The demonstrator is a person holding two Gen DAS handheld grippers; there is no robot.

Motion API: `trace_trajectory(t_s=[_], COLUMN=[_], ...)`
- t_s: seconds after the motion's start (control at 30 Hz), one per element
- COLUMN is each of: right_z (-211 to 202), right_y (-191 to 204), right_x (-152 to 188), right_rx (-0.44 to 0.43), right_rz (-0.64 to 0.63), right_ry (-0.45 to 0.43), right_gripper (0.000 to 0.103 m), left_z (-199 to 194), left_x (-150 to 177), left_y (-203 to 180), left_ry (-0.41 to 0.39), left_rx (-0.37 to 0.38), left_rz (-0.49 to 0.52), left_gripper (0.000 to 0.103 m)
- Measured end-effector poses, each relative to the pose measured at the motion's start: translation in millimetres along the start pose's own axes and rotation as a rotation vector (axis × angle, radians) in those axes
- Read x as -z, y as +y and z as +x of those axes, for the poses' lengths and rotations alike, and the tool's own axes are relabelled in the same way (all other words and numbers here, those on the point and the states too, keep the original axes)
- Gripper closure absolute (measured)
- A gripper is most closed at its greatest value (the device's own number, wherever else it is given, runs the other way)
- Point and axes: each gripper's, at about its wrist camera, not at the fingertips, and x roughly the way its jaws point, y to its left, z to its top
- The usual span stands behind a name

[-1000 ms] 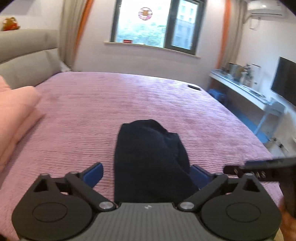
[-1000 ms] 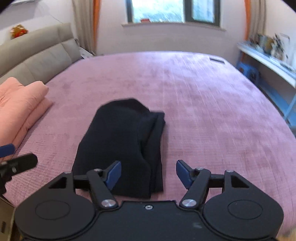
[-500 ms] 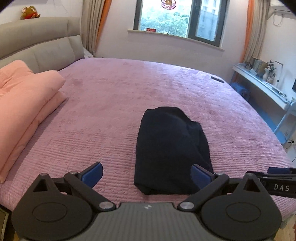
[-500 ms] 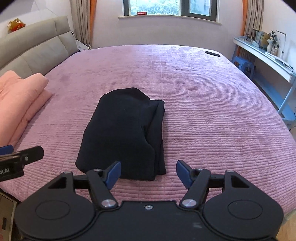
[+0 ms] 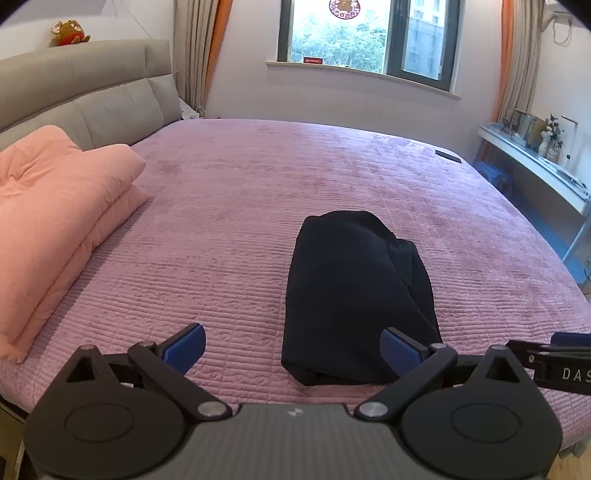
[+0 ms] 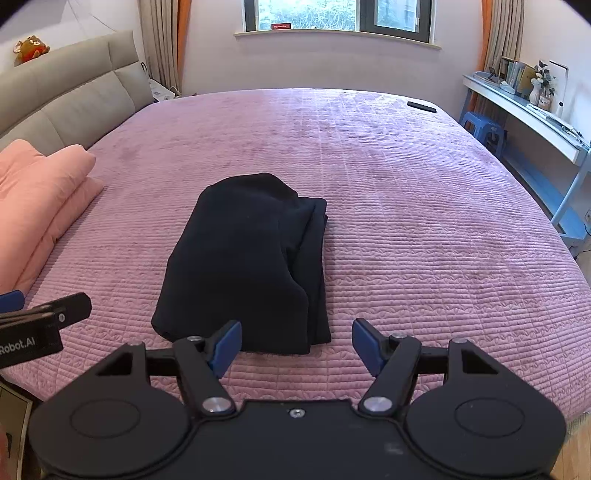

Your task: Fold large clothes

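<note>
Left gripper (image 5: 293, 349) – jaws spread wide, blue pads (image 5: 184, 345) holding nothing, hovering off the near edge of the bed (image 5: 258, 206). Right gripper (image 6: 296, 347) same: jaws apart, empty, also at the near edge; its side shows at the right of the left wrist view, and the left gripper's side at the left of the right wrist view.

Folded black garment (image 6: 245, 266) lies flat on the purple quilted bedspread, near the front edge, just ahead of both grippers and touching neither. It's a narrow stack – rounded at the far end, layered edges showing along its right side.

Left of it, well apart: folded pink duvet (image 5: 55, 218) against the grey headboard (image 5: 92, 107).

Far side of bed: small dark flat object (image 6: 421, 106) near the right corner, can't tell what it is. Beyond, blue stool (image 6: 482, 127), white wall shelf (image 6: 532, 122) carrying books and a vase, window (image 5: 365, 37), plush toy (image 5: 68, 33) on top of the headboard.
</note>
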Motion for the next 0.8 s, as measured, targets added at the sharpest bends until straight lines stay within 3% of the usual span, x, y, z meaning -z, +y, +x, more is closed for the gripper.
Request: trace_trajectory(t_s=[0.3, 0.8], right_z=[-0.2, -1.3], right_y=[5.1, 7.5], right_x=[1.8, 3.2], right_rx=[-0.014, -0.018], right_rz=[-0.017, -0.036], right_ry=[0.008, 0.012], right_gripper=[0.024, 0.024], left_z=[-2.7, -2.3], left_x=[0.5, 2.9], left_y=[-4.3, -1.8], left_ry=[-0.035, -0.031], left_rx=[-0.100, -0.067], left_rz=[0.068, 0.087], left_gripper=[0.003, 0.003])
